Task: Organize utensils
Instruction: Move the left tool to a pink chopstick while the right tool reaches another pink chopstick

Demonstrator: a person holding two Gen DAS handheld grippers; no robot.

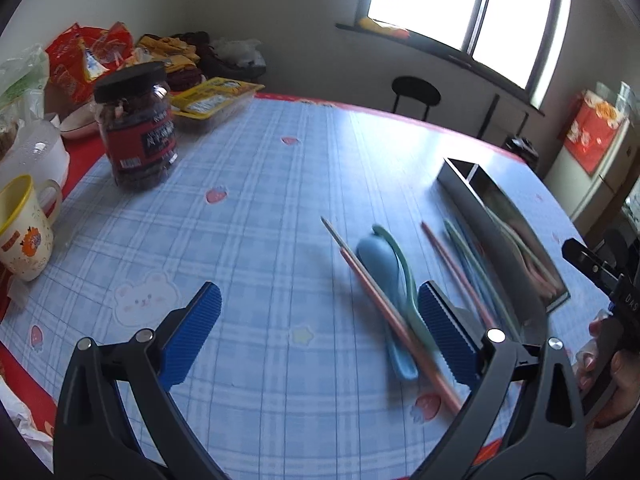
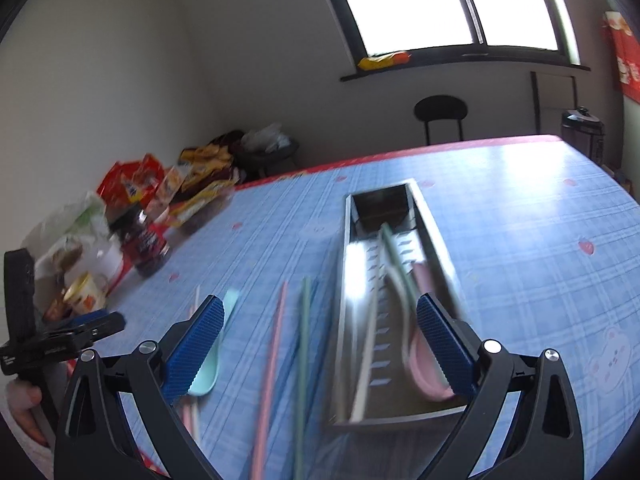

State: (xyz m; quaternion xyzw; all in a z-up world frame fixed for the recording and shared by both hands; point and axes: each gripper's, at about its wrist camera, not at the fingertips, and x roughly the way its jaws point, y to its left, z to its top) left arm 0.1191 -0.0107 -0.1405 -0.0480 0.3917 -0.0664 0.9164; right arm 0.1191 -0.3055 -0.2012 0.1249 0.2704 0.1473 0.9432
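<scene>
In the left wrist view my left gripper point(image 1: 320, 320) stands open over the blue checked cloth, nothing between its blue pads. Just inside its right pad lie a blue spoon point(image 1: 376, 264), a green spoon point(image 1: 404, 276) and a pink chopstick point(image 1: 394, 320). More chopsticks point(image 1: 464, 264) lie beside the long metal tray point(image 1: 472, 208). My right gripper point(image 2: 320, 340) is open above the tray's point(image 2: 380, 191) near end. Inside the tray lie a pink spoon point(image 2: 424, 368) and a green utensil point(image 2: 394, 256). Left of it on the cloth are pink point(image 2: 272, 360) and green point(image 2: 304, 340) chopsticks.
At the table's left side stand a dark jar point(image 1: 136, 132), a yellow-rimmed mug point(image 1: 24, 232), a white bowl and several snack packets point(image 1: 88, 56). A black stool point(image 1: 416, 94) stands beyond the far edge, under the window. A hand point(image 1: 616, 376) holds the right gripper.
</scene>
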